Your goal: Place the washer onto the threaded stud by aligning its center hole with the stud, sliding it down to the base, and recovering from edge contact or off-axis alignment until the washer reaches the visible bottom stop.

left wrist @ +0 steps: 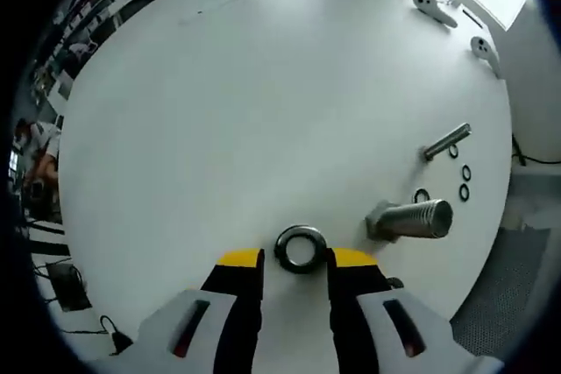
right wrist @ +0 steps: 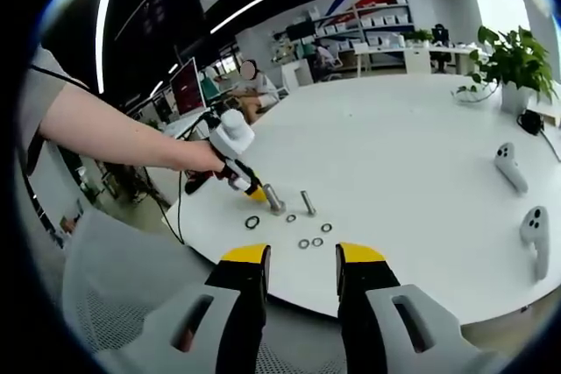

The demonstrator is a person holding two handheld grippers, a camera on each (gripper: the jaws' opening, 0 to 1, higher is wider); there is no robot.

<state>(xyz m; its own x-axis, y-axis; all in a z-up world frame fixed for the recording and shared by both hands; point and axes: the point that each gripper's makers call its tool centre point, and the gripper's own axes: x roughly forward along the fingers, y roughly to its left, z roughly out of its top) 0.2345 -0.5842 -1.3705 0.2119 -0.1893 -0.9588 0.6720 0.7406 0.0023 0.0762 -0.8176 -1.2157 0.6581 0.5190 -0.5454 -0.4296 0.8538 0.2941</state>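
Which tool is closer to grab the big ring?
Left. The left tool has its open jaws on either side of the big ring on the table. The right tool hangs open, off the table's edge.

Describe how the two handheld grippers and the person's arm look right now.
Left gripper: black jaws with yellow tips rising from light grey bodies bearing dark slots with a red mark. Right gripper has the same black jaws, yellow tips and grey bodies. In the right gripper view the left gripper's white housing shows, a black cable trailing below it. The person's arm is bare below a short grey sleeve.
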